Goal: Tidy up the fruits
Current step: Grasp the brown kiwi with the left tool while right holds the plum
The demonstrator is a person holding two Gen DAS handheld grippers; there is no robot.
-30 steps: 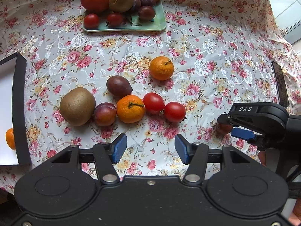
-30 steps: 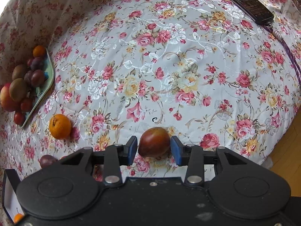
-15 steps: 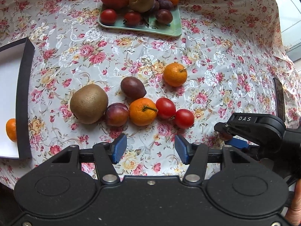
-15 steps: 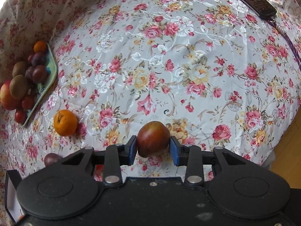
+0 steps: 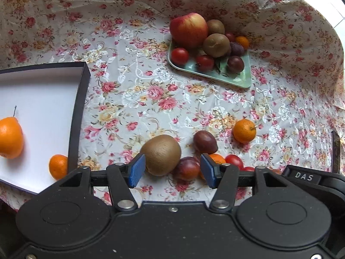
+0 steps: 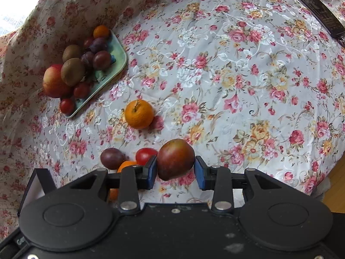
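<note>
In the right wrist view my right gripper [image 6: 175,170] is shut on a dark red-brown plum [image 6: 175,158], held above the cloth. Below and left of it lie a tomato [image 6: 145,155], a mandarin [image 6: 126,165], a purple fruit [image 6: 112,158] and an orange [image 6: 139,114]. My left gripper [image 5: 172,170] is open, with nothing between its blue pads. Just ahead of it lie a kiwi [image 5: 161,154] and a plum [image 5: 187,168], then a dark fruit [image 5: 204,141], a tomato [image 5: 234,161] and an orange [image 5: 244,130].
A green tray [image 5: 215,73] piled with an apple, kiwis, tomatoes and plums stands at the back. A dark-walled box [image 5: 80,112] with a white floor at the left holds two oranges [image 5: 9,137]. A black phone [image 6: 317,10] lies far right. The right gripper's body [image 5: 304,176] is close on the right.
The right gripper has lifted the plum off the cloth and carried it left toward the loose fruit. The left gripper has swung left, bringing the box and its oranges into view.
</note>
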